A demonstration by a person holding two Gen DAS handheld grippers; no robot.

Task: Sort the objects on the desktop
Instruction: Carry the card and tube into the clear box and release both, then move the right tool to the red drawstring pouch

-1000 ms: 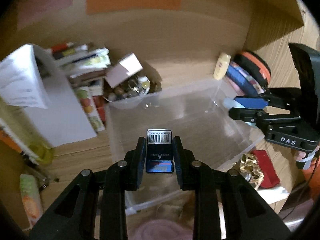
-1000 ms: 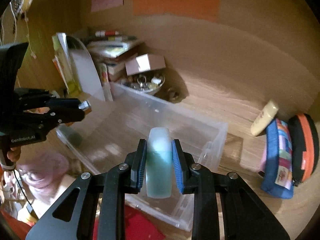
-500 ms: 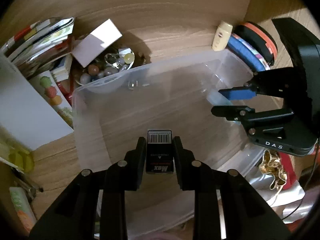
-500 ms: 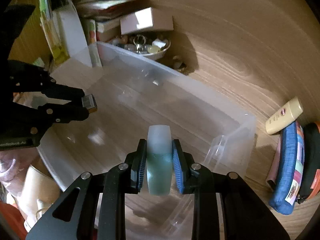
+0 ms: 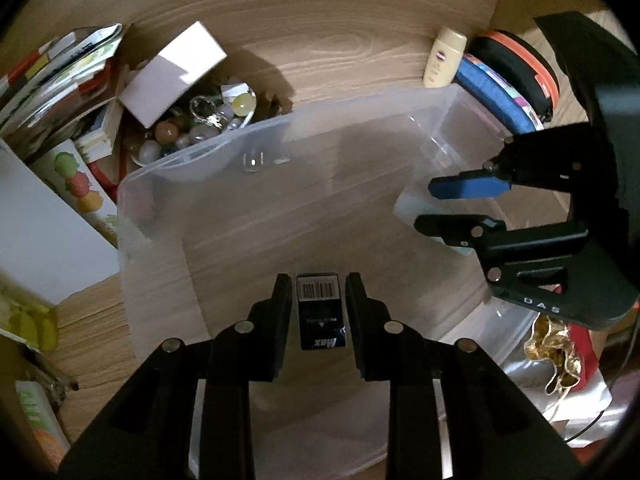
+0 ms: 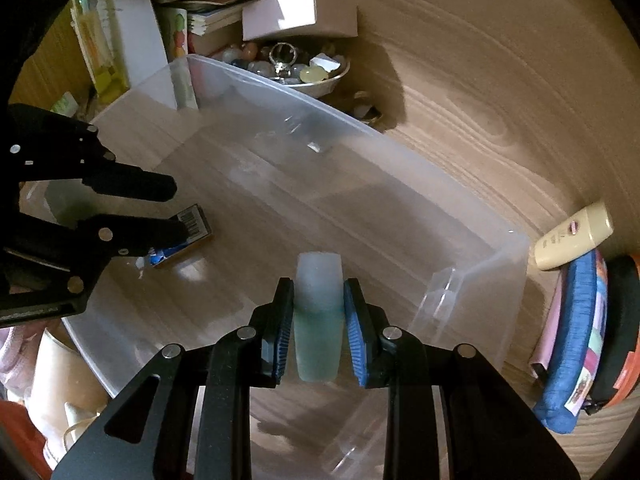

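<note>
Left wrist cam first: the left gripper (image 5: 315,300) has its jaws apart, with gaps on both sides of the small black box (image 5: 321,310) between them. It's a flat rectangular pack with a barcode label on the far end and "Max" printed on the near end. Can't tell from here whether it's lying flat, but the right wrist view settles it: the box (image 6: 188,232) rests on the floor of the clear plastic bin (image 6: 360,128) near its left wall, with the left gripper (image 6: 174,210) over it, and that angle also shows a blue side face you can't see from above.

The right gripper (image 6: 319,308) is clamped on a frosted bottle (image 6: 319,320). It's translucent, smooth, rounded, teal-ish lower down and whiter toward the far end, held above the bin's near-right part. The pads are ribbed blue rubber. From the left cam the bottle is mostly hidden behind the right gripper (image 5: 448,208); only a pale sliver shows.

The bin is thin see-through plastic with rounded corners, wood grain visible through it.

Past the bin's far rim, a bowl of glossy stones (image 6: 296,68) sits with a white cardboard box (image 6: 300,12) on top. Off the bin's far-right corner lies a cream tube (image 6: 574,238), and right beside it stands a blue fabric pouch (image 6: 576,344).
</note>
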